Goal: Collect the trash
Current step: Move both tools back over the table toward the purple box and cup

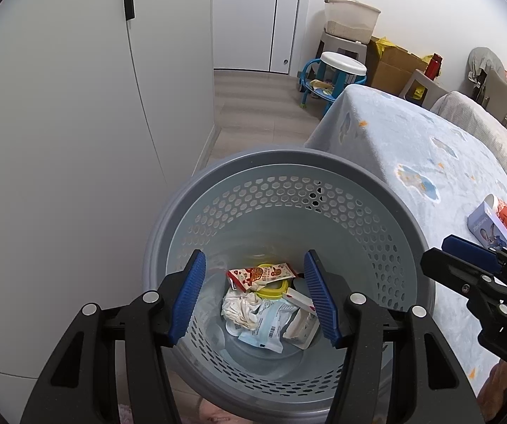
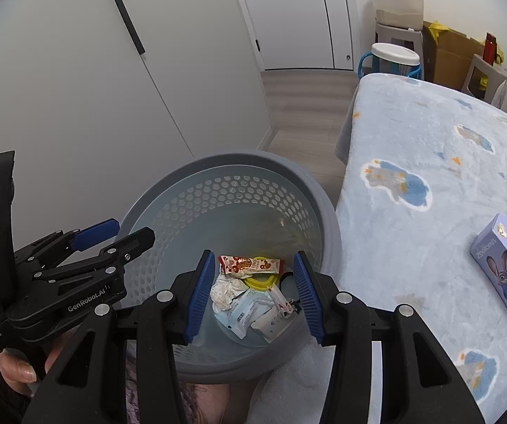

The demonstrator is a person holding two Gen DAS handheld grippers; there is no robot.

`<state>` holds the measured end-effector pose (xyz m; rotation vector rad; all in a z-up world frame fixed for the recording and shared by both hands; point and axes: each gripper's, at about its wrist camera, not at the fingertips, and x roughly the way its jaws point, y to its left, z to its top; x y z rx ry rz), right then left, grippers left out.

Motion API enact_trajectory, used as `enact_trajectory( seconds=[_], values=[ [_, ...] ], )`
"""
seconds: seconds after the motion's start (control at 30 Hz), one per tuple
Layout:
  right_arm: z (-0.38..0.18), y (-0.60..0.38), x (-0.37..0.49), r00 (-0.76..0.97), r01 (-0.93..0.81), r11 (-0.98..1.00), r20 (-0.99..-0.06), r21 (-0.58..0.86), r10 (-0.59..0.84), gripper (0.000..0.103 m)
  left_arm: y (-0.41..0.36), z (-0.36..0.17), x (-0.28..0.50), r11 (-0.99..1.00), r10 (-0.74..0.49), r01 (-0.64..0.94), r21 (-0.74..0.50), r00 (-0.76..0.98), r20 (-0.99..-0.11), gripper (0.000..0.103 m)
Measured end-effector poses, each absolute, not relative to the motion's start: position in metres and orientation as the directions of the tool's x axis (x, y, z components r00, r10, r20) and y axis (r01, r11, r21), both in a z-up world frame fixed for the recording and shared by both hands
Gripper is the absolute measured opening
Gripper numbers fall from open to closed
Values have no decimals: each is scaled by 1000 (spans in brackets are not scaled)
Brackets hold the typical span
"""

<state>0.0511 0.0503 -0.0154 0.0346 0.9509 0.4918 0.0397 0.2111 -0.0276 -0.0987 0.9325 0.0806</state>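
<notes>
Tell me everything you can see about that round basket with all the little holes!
The basket is a round, grey-blue bin that looks like plastic, with a smooth thick rim and rows of small hexagon holes around its wall. It stands upright on the floor beside the blanket-covered bed. Inside at the bottom lie a red snack wrapper, crumpled tissue, a yellow ring and other packets.

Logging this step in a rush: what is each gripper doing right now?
Left gripper: open, holding nothing, over the trash basket.
Right gripper: open, holding nothing, over the same basket.
</notes>
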Motion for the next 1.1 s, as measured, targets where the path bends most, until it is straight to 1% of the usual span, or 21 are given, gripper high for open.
enact_trajectory(
  seconds=[0.1, 0.23, 0.47, 0.5, 0.67, 0.9, 0.97, 1.1],
  values=[
    [-13, 43, 47, 487, -381, 894, -770, 237, 412, 47, 208, -25, 37, 994, 30, -104, -41, 599, -800, 56],
    [-11, 32, 42, 495, -367, 900, -770, 234, 402, 47, 203, -19, 33, 995, 34, -93, -29, 609, -792, 61],
    [-8, -1, 32, 517, -331, 916, -770, 224, 375, 47, 181, -12, 23, 997, 7, -63, -40, 611, -792, 62],
    [-8, -6, 31, 520, -325, 919, -770, 223, 370, 47, 177, -11, 22, 997, 2, -58, -42, 611, -792, 63],
    [-7, -42, 21, 541, -278, 937, -772, 212, 335, 50, 151, -5, 19, 998, -25, -26, -52, 618, -786, 65],
    [-5, -102, 11, 573, -191, 961, -772, 202, 276, 51, 103, 4, 19, 997, -76, 32, -71, 622, -779, 66],
    [-4, -119, 9, 584, -172, 966, -770, 191, 257, 54, 87, 7, 20, 996, -85, 47, -72, 625, -776, 66],
    [-5, -156, 9, 601, -131, 975, -768, 177, 220, 56, 63, 12, 21, 995, -100, 73, -70, 629, -771, 67]
  ],
)
